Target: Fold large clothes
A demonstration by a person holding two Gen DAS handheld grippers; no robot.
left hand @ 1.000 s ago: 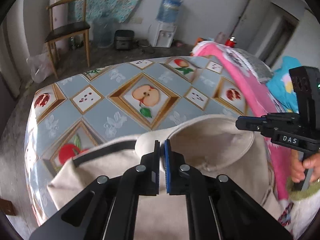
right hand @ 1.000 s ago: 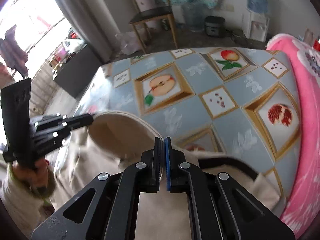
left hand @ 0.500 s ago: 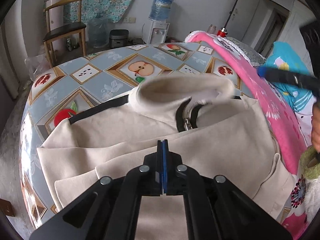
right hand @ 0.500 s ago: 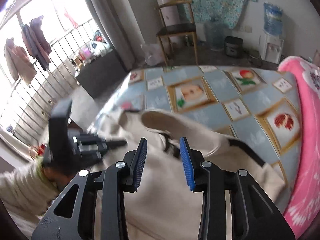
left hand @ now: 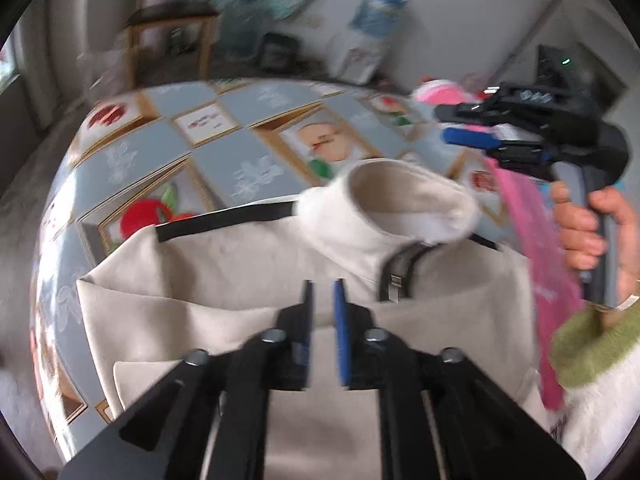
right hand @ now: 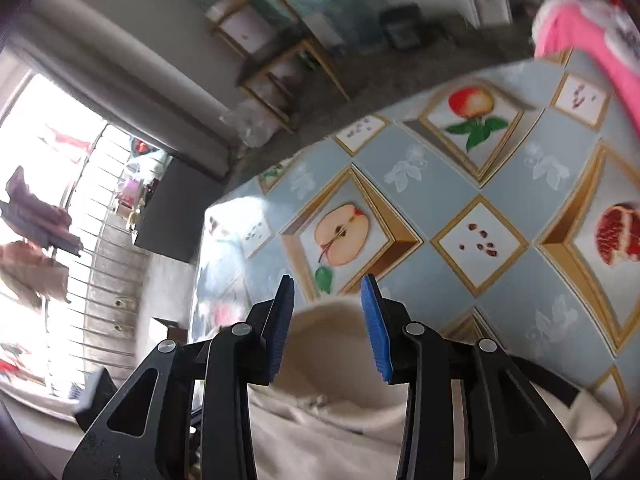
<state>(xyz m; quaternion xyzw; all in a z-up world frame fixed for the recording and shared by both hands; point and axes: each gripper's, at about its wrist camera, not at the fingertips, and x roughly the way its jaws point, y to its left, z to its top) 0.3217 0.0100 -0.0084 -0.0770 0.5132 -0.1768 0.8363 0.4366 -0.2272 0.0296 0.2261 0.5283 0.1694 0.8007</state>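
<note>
Done: cream zip-neck fleece jacket (left hand: 256, 280) spread on fruit-print worktop (left hand: 240, 160), sides folded inward.
Left: lengthwise folds.
Left gripper (left hand: 322, 300): opening, nothing between its pads.
Right gripper (right hand: 328, 312): parted, holding nothing.

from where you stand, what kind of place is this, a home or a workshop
Most likely a lived-in room of a home. A table with a fruit-print cover bears a beige jacket, a wooden chair stands on the bare floor, and a water dispenser sits by the wall.
</note>
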